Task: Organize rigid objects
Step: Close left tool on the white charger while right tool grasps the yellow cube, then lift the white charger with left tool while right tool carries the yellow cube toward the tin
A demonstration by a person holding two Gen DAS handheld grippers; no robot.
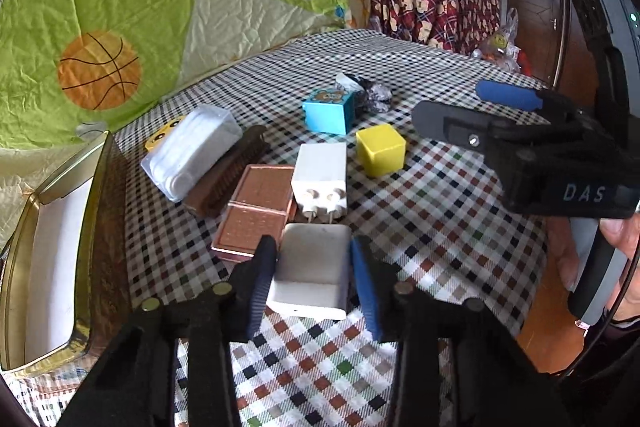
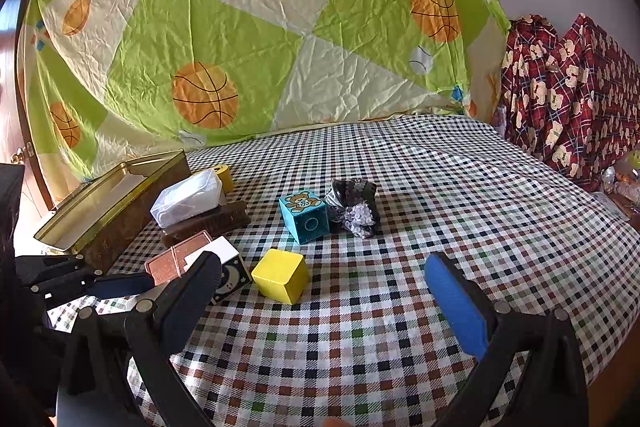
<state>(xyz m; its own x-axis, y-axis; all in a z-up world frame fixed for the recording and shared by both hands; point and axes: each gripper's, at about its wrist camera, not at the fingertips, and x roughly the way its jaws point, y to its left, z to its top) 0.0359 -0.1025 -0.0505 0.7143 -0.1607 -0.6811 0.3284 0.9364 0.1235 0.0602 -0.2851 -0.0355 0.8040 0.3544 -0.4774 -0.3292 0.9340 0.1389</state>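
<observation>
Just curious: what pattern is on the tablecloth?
The tablecloth is small multicoloured checks on white, clearest in the right wrist view.

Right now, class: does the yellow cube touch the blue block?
Apart. In the right wrist view, checked cloth shows plainly between the yellow cube and the blue block.

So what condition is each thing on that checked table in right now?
Gold tin: open, no lid on it.
White charger: lying flat, between the left gripper fingers, pads at its sides.
Second white charger: lying flat, prongs toward the camera.
Yellow cube: upright, untouched.
Blue bear block: upright, bear face up.
Clear plastic box: closed, leaning on a brown brush.
Right gripper: open, empty.
</observation>
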